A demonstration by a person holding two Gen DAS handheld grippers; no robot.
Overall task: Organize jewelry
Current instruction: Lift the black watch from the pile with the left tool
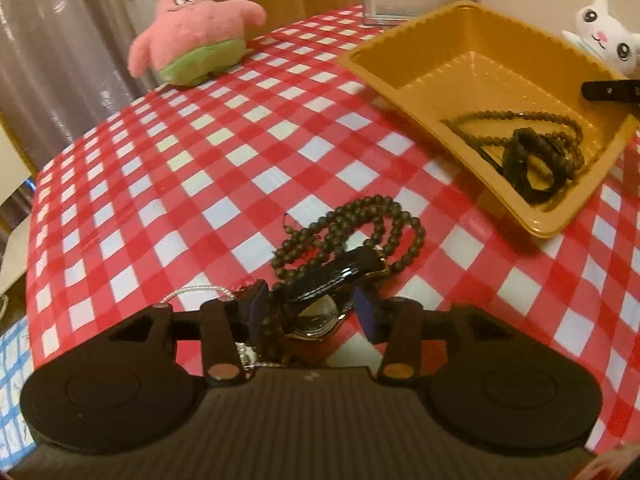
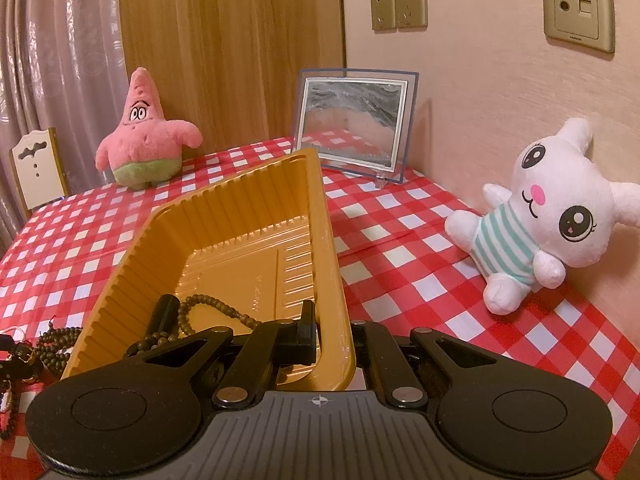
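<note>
Left wrist view shows the left gripper (image 1: 316,312) angled down at a heap of jewelry on the red-and-white checked tablecloth (image 1: 192,184), its blue-padded fingers (image 1: 259,300) spread apart on either side of a wristwatch (image 1: 320,316); whether the pads press the watch cannot be told. The watch's glossy black strap (image 1: 340,274) runs away from the gripper over a dark beaded necklace (image 1: 360,232), and a thin silver chain (image 1: 196,290) lies beside the watch. Beyond the heap sits the yellow plastic tray (image 1: 472,32), holding a beaded strand (image 1: 512,118) and a black bracelet (image 1: 536,160). Right wrist view shows the right gripper (image 2: 332,332) clenched on the tray's near wall, one finger inside and one outside. Past the tray stand a pink starfish plush (image 2: 144,136), a framed picture (image 2: 356,124) and a white cat plush (image 2: 552,208).
</note>
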